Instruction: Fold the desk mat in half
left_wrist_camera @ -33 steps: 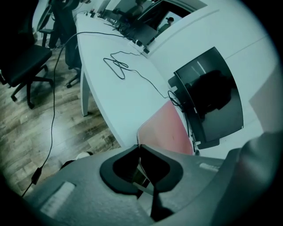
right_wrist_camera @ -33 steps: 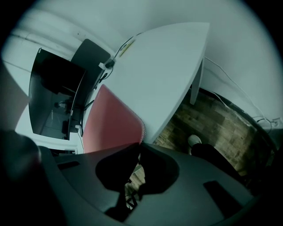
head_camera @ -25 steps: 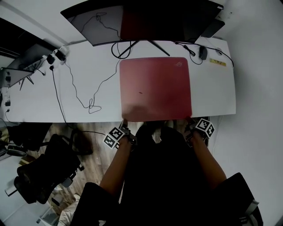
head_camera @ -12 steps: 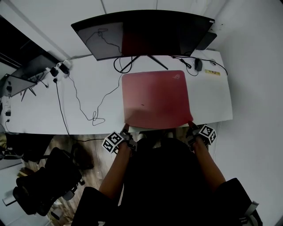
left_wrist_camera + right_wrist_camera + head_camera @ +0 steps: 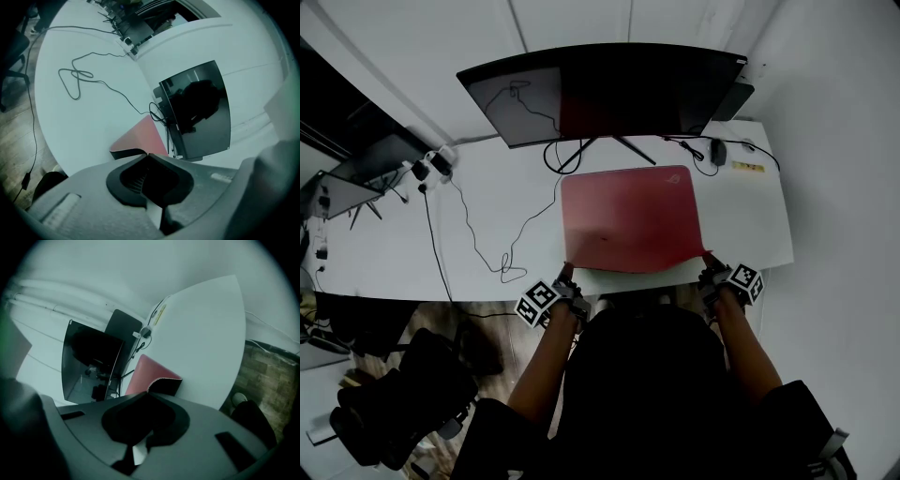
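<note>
The red desk mat (image 5: 630, 220) lies on the white desk (image 5: 469, 253) in front of the monitor. Its near edge is lifted off the desk and sags between its two near corners. My left gripper (image 5: 566, 274) is shut on the near left corner. My right gripper (image 5: 707, 260) is shut on the near right corner. In the left gripper view the mat (image 5: 140, 138) shows red on top with a dark underside at the jaw tips (image 5: 147, 153). In the right gripper view the mat (image 5: 152, 376) curls up the same way at the jaw tips (image 5: 151, 393).
A curved black monitor (image 5: 600, 89) on a stand sits at the back of the desk. A black cable (image 5: 492, 244) loops across the desk's left half. A mouse (image 5: 718, 152) and a yellow label (image 5: 748, 167) lie at the back right. An office chair (image 5: 384, 412) stands on the wooden floor at the lower left.
Both grippers have raised the mat's near edge off the desk and carried it away from the desk's front edge, so the mat looks shorter front to back. The head view has shifted.
</note>
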Demonstrator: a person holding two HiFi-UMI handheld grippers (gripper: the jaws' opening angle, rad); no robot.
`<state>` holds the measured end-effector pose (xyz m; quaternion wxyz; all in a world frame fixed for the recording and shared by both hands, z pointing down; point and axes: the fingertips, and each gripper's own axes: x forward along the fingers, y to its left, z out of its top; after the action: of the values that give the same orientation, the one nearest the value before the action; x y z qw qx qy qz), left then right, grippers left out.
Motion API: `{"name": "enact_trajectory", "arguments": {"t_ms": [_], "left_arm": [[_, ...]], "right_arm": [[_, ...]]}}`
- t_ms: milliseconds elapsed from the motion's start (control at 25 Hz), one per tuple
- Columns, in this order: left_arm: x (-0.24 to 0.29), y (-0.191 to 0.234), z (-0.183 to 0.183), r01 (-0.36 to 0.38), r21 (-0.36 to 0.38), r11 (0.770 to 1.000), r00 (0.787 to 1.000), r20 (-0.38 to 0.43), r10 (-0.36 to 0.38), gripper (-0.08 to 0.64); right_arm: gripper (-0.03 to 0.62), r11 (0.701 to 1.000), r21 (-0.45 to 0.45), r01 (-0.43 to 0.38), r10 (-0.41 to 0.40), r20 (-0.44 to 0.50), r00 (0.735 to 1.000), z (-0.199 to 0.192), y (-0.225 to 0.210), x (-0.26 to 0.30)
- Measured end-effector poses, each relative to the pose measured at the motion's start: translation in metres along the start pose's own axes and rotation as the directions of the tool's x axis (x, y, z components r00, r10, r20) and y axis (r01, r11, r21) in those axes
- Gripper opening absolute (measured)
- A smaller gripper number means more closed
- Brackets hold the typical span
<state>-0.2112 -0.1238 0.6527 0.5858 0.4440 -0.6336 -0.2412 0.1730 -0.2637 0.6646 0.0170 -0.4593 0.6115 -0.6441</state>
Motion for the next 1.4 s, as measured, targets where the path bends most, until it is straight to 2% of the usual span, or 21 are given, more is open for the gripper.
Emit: {"name": "enact_trajectory", "arguments": {"t_ms": [200,400,600,800,1040,1400], "left_arm": [[0.012,-0.021,0.013,0.013,0.027,1.000,1.000,0.002,-0.013,0.028],[0.021,-0.032,0.024,0.021,0.035,0.999,1.000,0.021,-0.022,0.028],[0.036,-0.042,0.040,0.037,0.021,0.999,0.999,0.025,-0.037,0.028],[0.046,-0.052,0.052,0.028,0.089,0.996,0.999,0.013,-0.029,0.028],[0.064,-0.057,0.062,0.019,0.083,0.996,1.000,0.024,-0.021,0.028],[0.099,-0.067,0.084,0.009,0.093,0.996,0.998,0.058,-0.015,0.028]], "right_arm": [[0.011,1.000,0.007,-0.024,0.024,0.001,1.000,0.012,0.007,0.008],[0.012,0.998,-0.048,-0.046,0.045,-0.014,0.999,0.024,0.026,0.022],[0.012,0.996,-0.061,-0.061,0.061,-0.013,0.998,0.040,0.043,0.037],[0.012,0.995,-0.070,-0.067,0.066,-0.009,0.998,0.049,0.054,0.051],[0.012,0.997,-0.056,-0.061,0.061,-0.011,0.998,0.061,0.059,0.069],[0.012,0.991,-0.115,-0.067,0.062,-0.043,0.997,0.080,0.076,0.104]]}}
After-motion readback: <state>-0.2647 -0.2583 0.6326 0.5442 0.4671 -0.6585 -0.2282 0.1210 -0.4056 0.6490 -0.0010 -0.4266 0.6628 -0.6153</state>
